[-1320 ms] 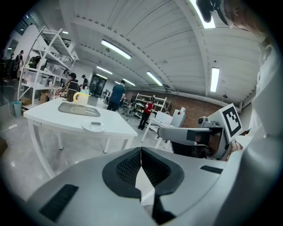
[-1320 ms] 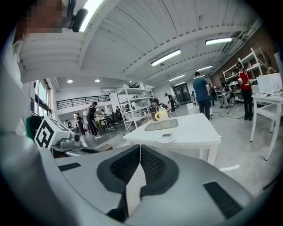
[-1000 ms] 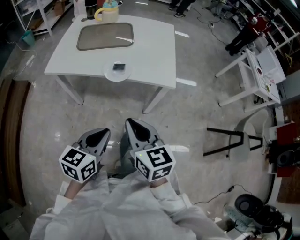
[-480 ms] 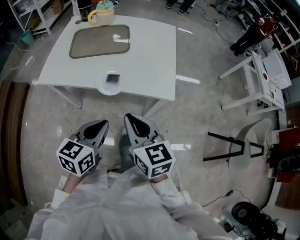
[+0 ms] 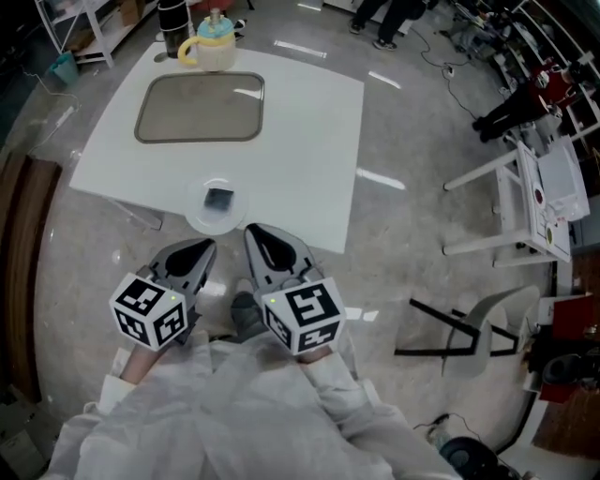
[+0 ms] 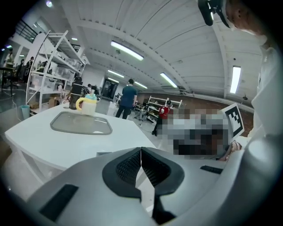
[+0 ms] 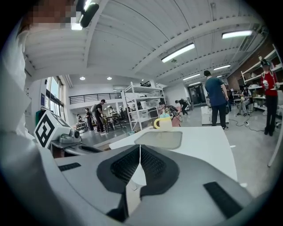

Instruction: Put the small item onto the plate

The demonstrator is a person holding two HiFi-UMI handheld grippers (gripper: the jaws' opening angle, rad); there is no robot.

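Note:
A white plate [image 5: 199, 217] sits at the near edge of the white table [image 5: 300, 131], and a small dark square item [image 5: 218, 199] lies on it. Just short of the table edge, close to the person's chest, my left gripper [image 5: 197, 251] and right gripper [image 5: 259, 237] are held side by side. Both are shut with nothing between the jaws. In the left gripper view the jaws [image 6: 141, 152] meet in a thin seam, and the table lies beyond them. The right gripper view shows its jaws [image 7: 139, 153] pressed together the same way.
A grey tray [image 5: 200, 108] lies on the table's far half. A yellow mug with a blue lid [image 5: 212, 50] and a dark cup [image 5: 174, 19] stand at the far edge. White trestle frames [image 5: 525, 202] and a chair [image 5: 469, 323] stand to the right. People stand in the background.
The table and plate have drawn nearer in the head view; the plate now lies just ahead of the gripper tips. Both grippers stay shut, side by side.

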